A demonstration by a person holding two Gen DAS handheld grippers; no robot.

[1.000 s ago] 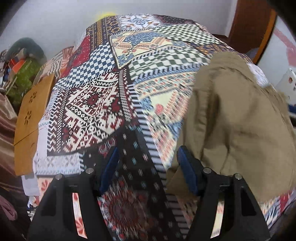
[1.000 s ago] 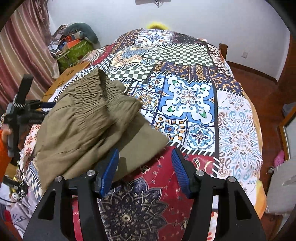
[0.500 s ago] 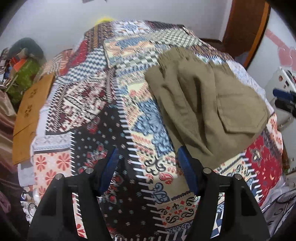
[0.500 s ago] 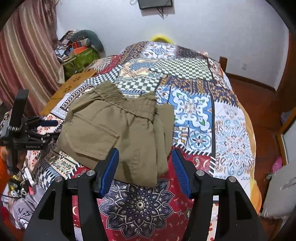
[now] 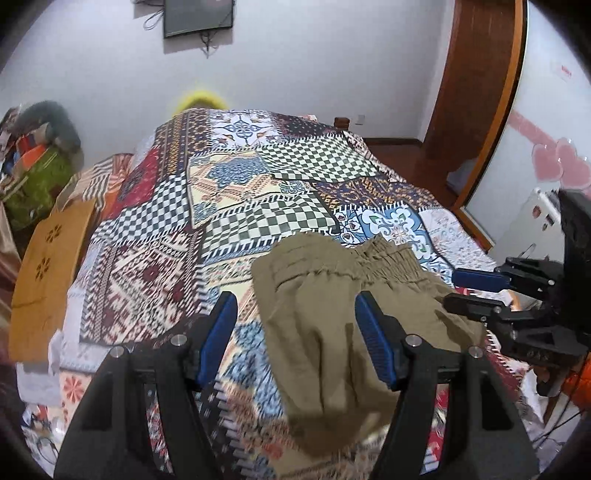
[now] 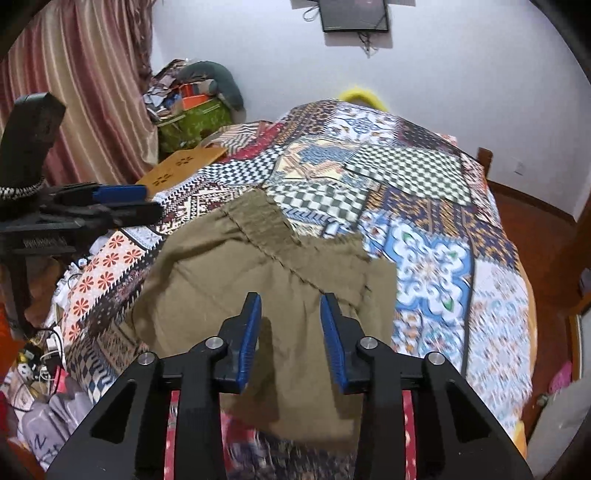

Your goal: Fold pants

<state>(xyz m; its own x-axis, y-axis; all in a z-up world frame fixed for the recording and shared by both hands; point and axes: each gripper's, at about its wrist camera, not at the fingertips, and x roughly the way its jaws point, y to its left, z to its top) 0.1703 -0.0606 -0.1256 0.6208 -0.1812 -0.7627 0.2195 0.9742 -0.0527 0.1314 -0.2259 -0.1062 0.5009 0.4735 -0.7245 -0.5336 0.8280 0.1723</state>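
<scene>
Pants (image 6: 258,295) in olive-khaki cloth lie folded into a compact bundle on a bed, resting on a patchwork bedspread (image 6: 424,258) of checks, tiles and floral squares. The gathered elastic waistband points toward the far end of the bed. The left tongs (image 5: 295,332) hover above the near edge of the bundle with their blue-padded fingers spread wide, nothing between them but air. The right tongs (image 6: 290,332) hang over the bundle too; their jaws have just been closing and now stand partly apart, narrower than the left pair, with no cloth pinched between them. Each pair of tongs shows at the edge of the other's view, level with the pants. A dark screen (image 6: 354,14) hangs on the white wall beyond the bed, and a striped curtain (image 6: 85,92) hangs at the left side.
</scene>
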